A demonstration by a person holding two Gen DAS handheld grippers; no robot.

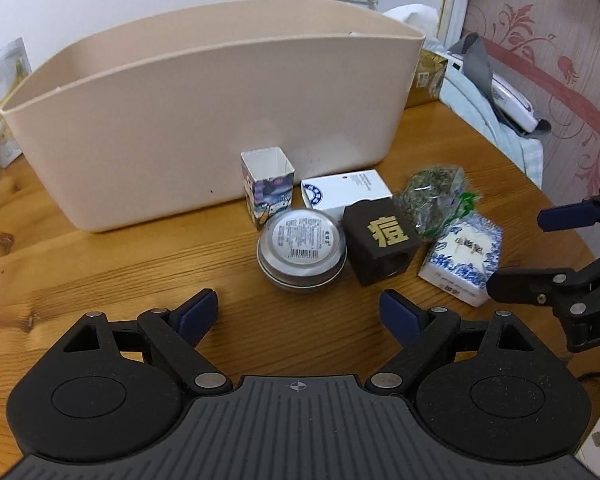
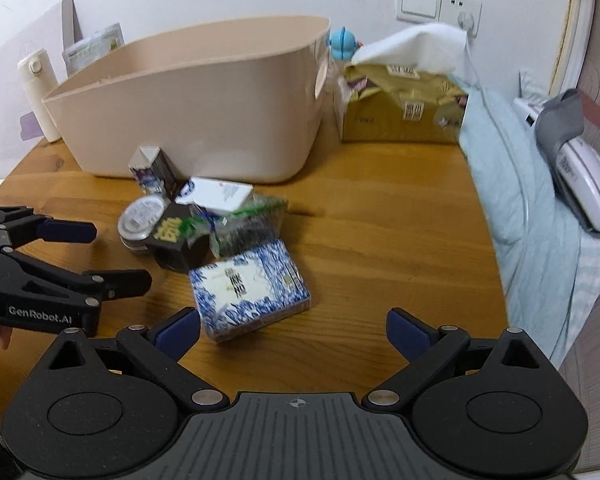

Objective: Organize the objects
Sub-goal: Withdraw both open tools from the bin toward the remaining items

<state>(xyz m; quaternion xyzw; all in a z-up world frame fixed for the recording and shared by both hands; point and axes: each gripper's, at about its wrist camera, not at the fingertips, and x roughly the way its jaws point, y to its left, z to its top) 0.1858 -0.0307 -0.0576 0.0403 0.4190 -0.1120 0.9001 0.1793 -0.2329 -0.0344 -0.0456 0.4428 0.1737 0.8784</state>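
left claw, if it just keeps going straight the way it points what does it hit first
Most likely the round tin, which sits nearly centred ahead of the open left claw; depth is hard to judge.

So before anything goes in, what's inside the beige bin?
Only the upper inner walls of the beige bin show, and they look bare. Its front wall hides the floor in both views, so contents cannot be confirmed.
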